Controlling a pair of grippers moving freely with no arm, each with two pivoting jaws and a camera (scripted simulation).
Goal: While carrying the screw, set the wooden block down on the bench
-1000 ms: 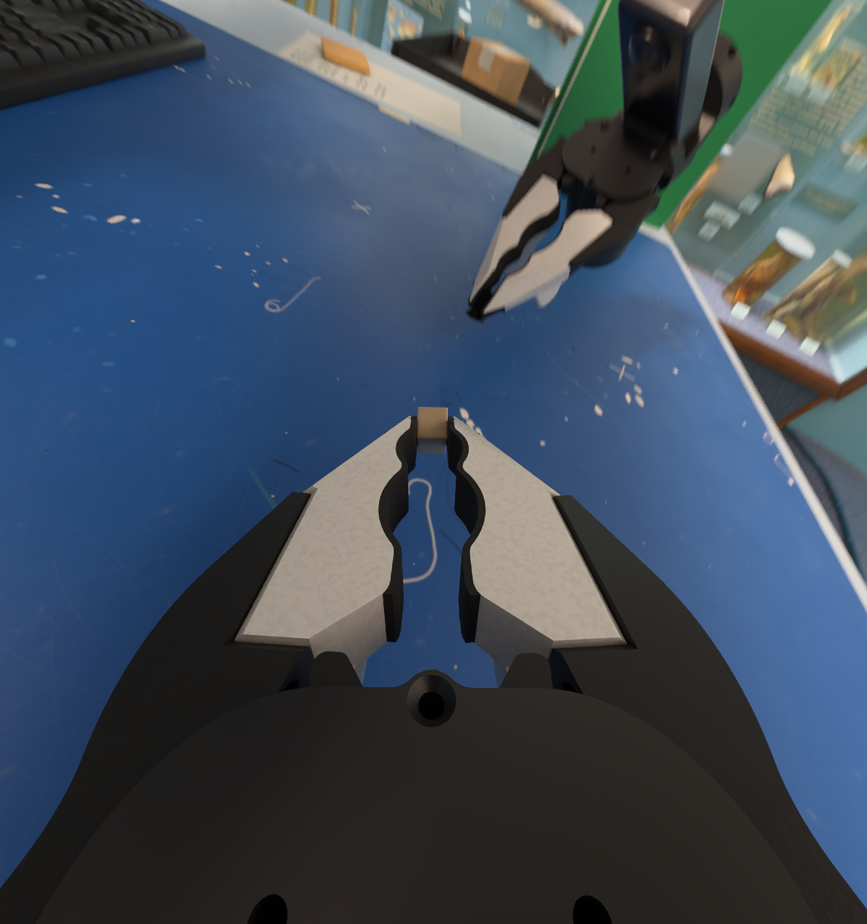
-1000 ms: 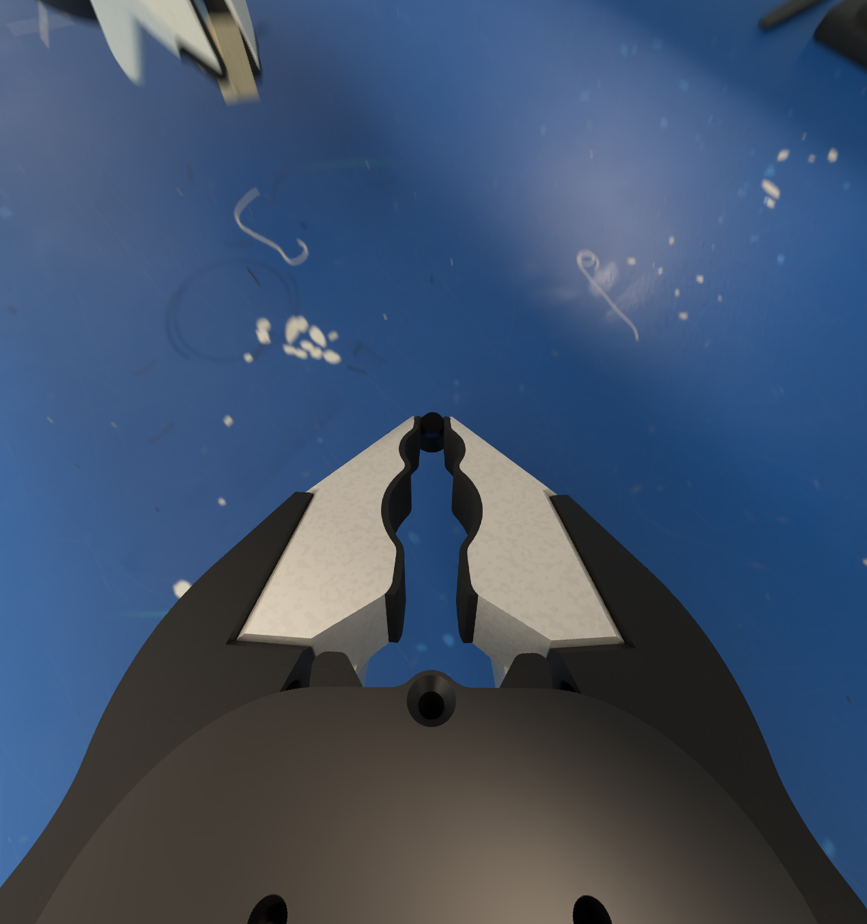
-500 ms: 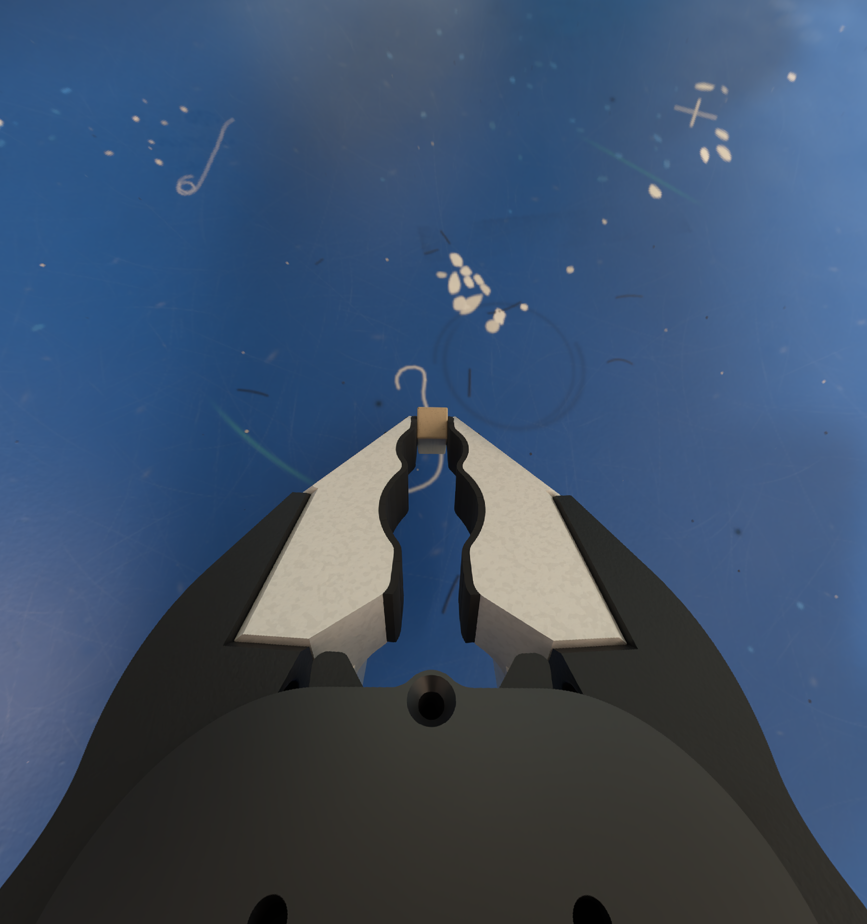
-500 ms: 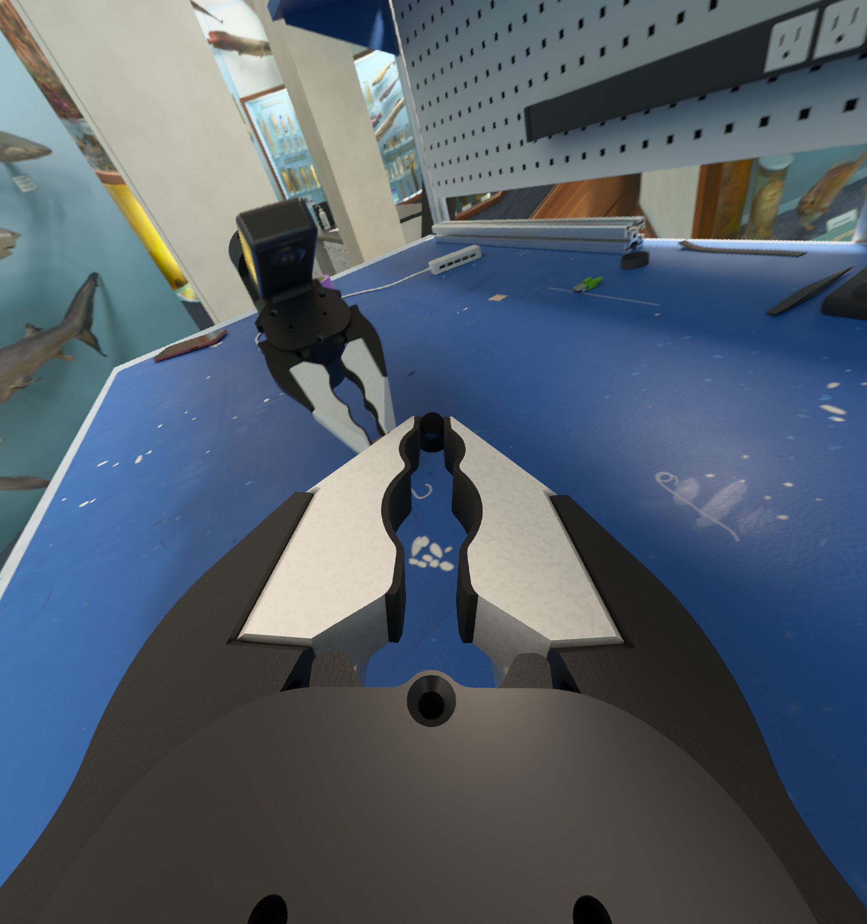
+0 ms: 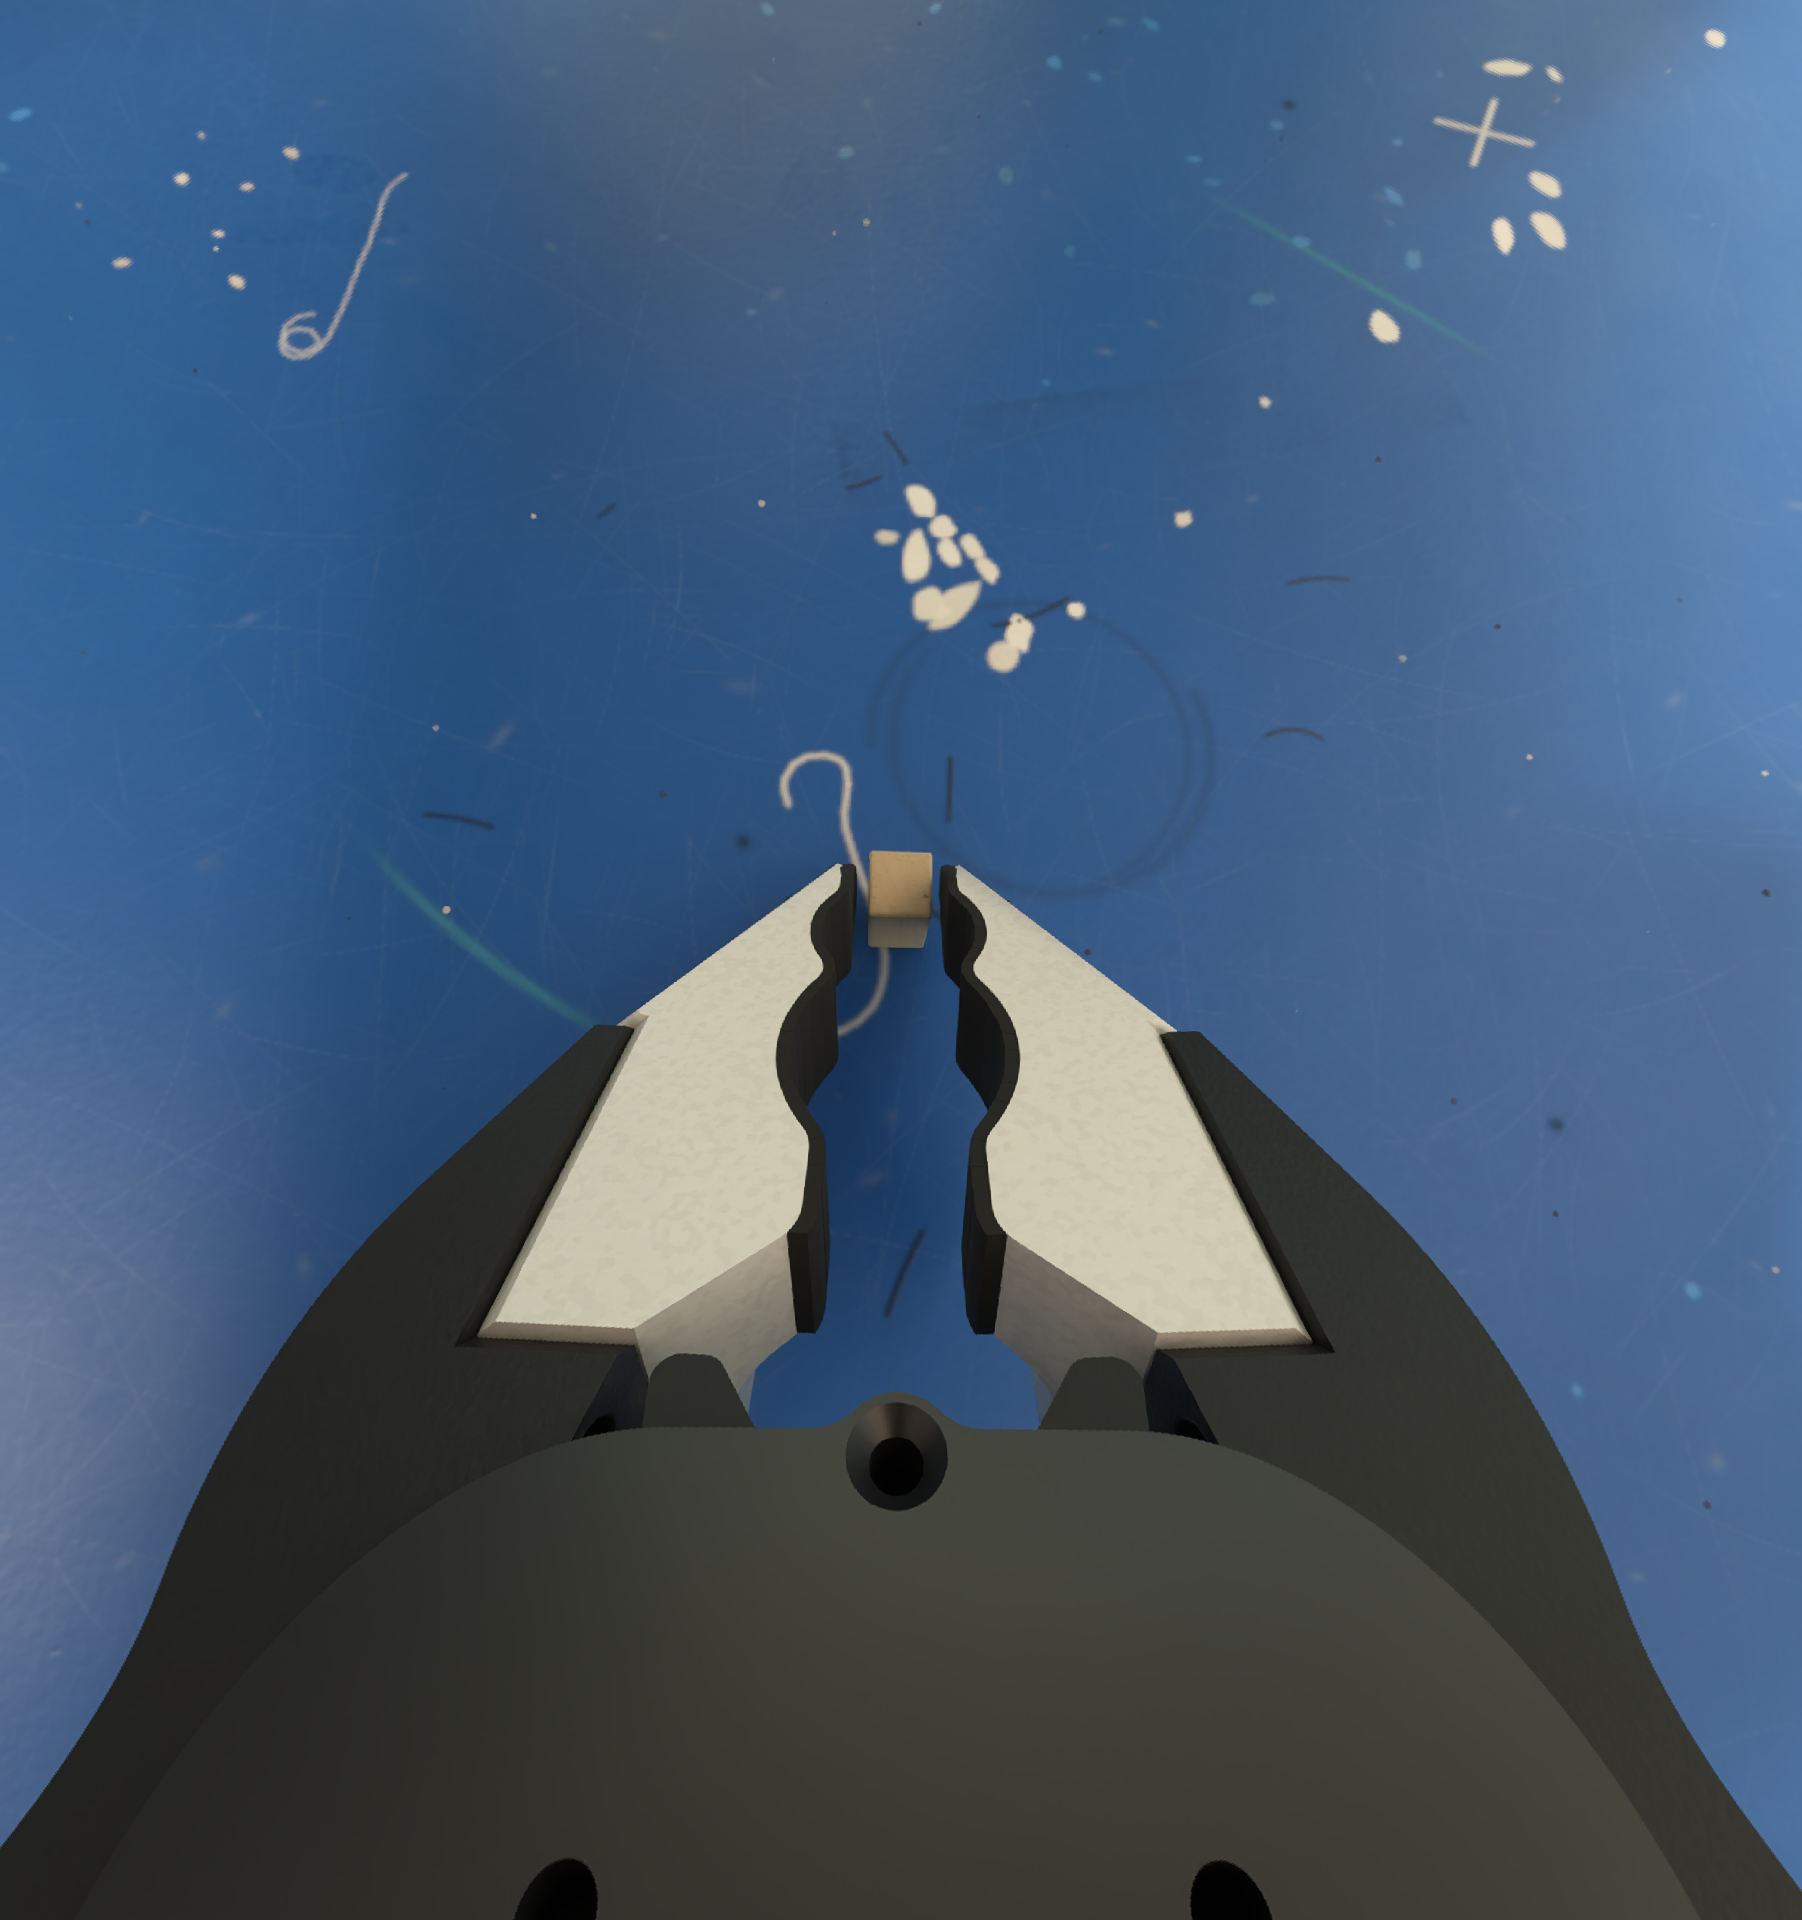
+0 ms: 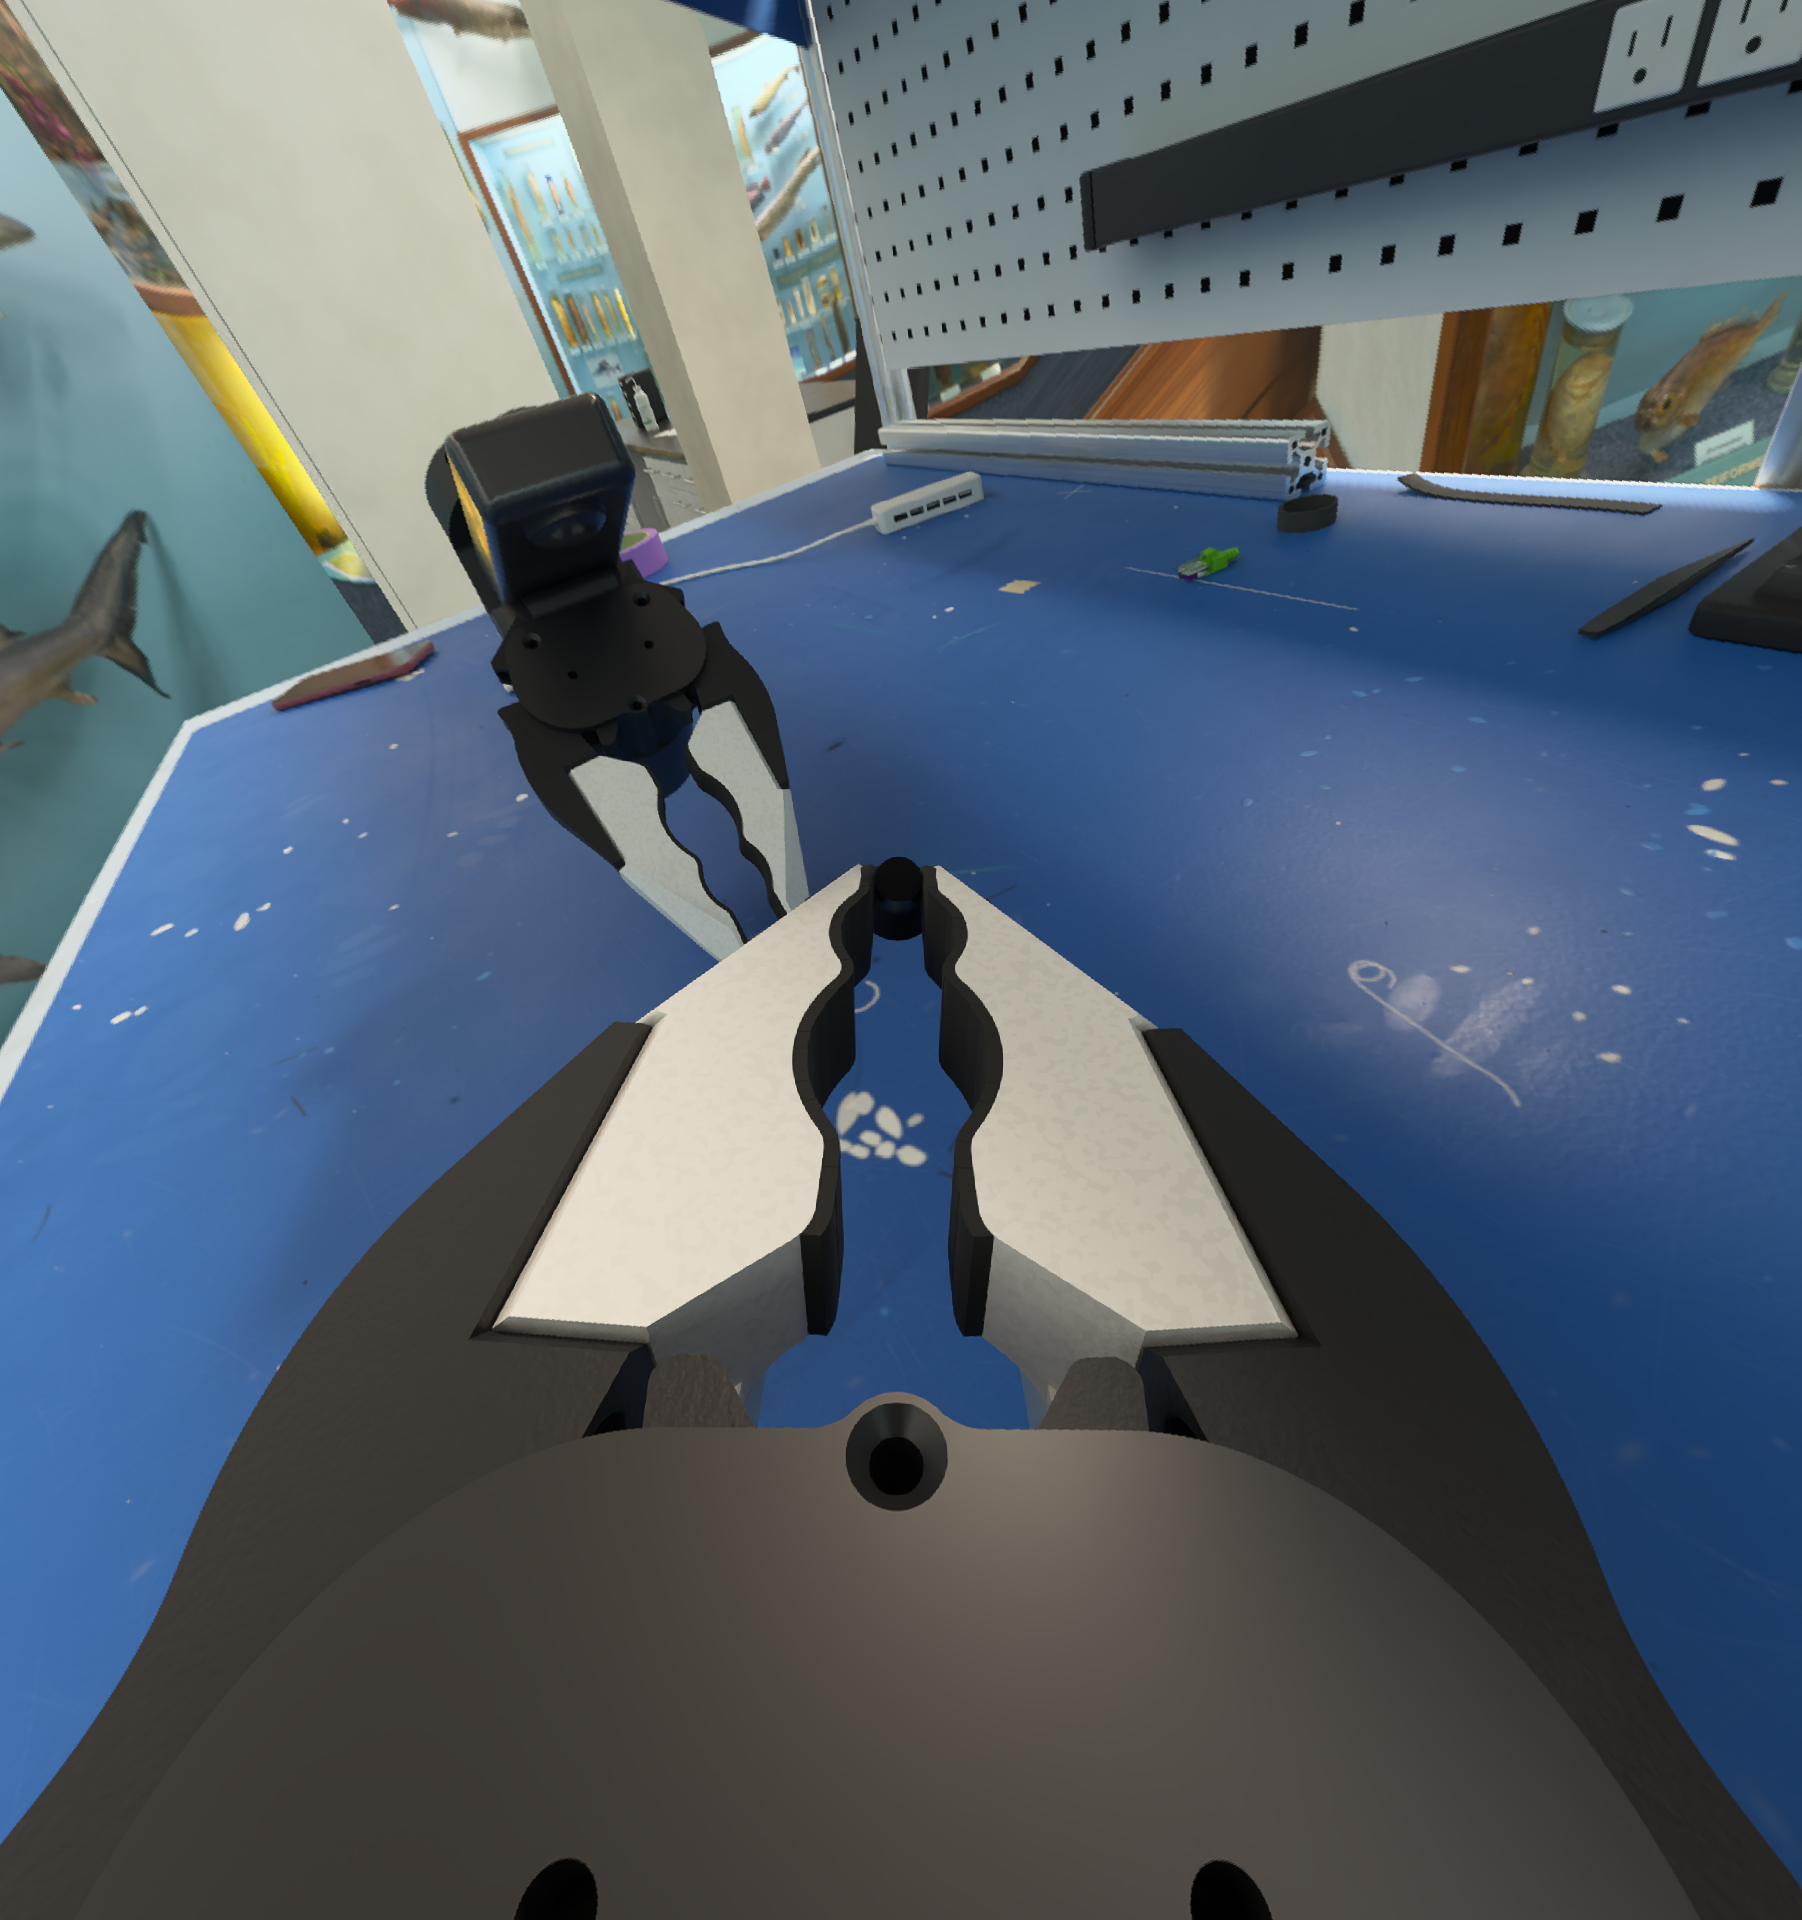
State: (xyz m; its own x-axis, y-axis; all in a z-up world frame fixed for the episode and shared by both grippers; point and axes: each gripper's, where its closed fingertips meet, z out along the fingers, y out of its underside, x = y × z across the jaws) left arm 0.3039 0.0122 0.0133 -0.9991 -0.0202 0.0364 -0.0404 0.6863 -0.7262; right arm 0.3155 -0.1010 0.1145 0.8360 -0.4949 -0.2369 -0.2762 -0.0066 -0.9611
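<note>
A small tan wooden block (image 5: 899, 899) sits on the blue bench (image 5: 357, 623) between the tips of my left gripper (image 5: 897, 883). The jaws stand slightly apart, with a thin gap on each side of the block. My right gripper (image 6: 897, 883) is shut on a small black screw (image 6: 897, 891) and holds it above the bench. In the right wrist view my left gripper (image 6: 757, 925) points down at the bench just left of my right fingertips. The block is hidden there.
White paint flecks (image 5: 944, 566) and scratches mark the bench. At the back are a pegboard (image 6: 1292, 208), an aluminium rail (image 6: 1105, 447), a white hub (image 6: 926, 501) and a black keyboard (image 6: 1801, 592). The bench's left edge (image 6: 66, 935) is close.
My left jaws have opened a little and let go of the block, close above the bench. My right gripper tilted up from the bench a second ago and has since held still.
</note>
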